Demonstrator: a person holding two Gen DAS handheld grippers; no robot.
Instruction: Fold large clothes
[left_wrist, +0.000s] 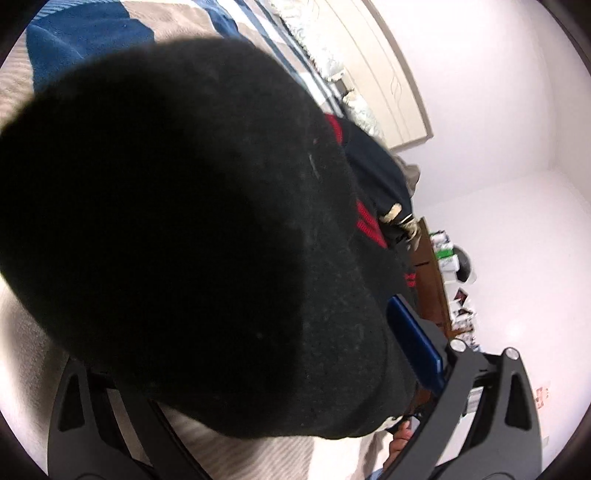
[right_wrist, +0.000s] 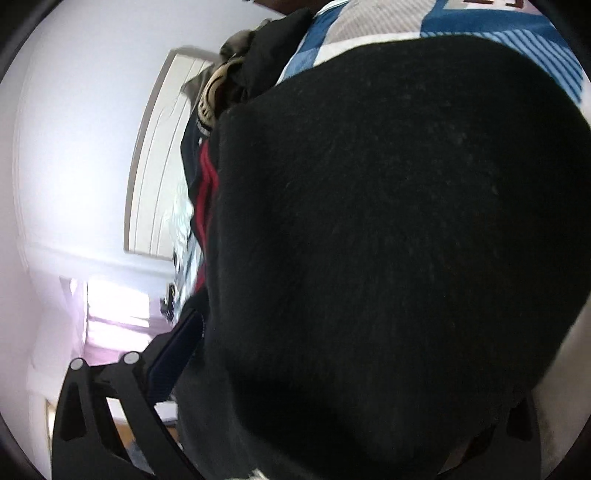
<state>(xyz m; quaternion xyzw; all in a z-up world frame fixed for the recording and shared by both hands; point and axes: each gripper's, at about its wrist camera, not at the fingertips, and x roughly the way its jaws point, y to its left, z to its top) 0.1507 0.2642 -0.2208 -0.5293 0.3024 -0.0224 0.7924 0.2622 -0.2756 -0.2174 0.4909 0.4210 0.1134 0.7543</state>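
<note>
Black fleece-like cloth of a large garment (left_wrist: 192, 229) fills most of the left wrist view, bulging close against the lens and hiding nearly all of the left gripper (left_wrist: 295, 417). Only one blue finger pad (left_wrist: 413, 343) shows at the cloth's right edge, pressed against the fabric; the other finger is buried under it, so whether the fingers pinch the garment cannot be told. Red stripes (left_wrist: 369, 221) run along the garment's far edge. Beyond it lies a blue, white and beige patterned bedspread (left_wrist: 88, 40), and a pale headboard (left_wrist: 384, 81) stands against the white wall. In the right wrist view the same black garment (right_wrist: 388, 240) covers the right gripper (right_wrist: 295, 424); one blue pad (right_wrist: 177, 354) lies against the cloth's left edge, the opposite finger is hidden, and the grip again cannot be judged. Red stripes (right_wrist: 205, 192) show there too, with a crumpled dark and tan bundle (right_wrist: 225, 85) beyond, too blurred to identify.
</note>
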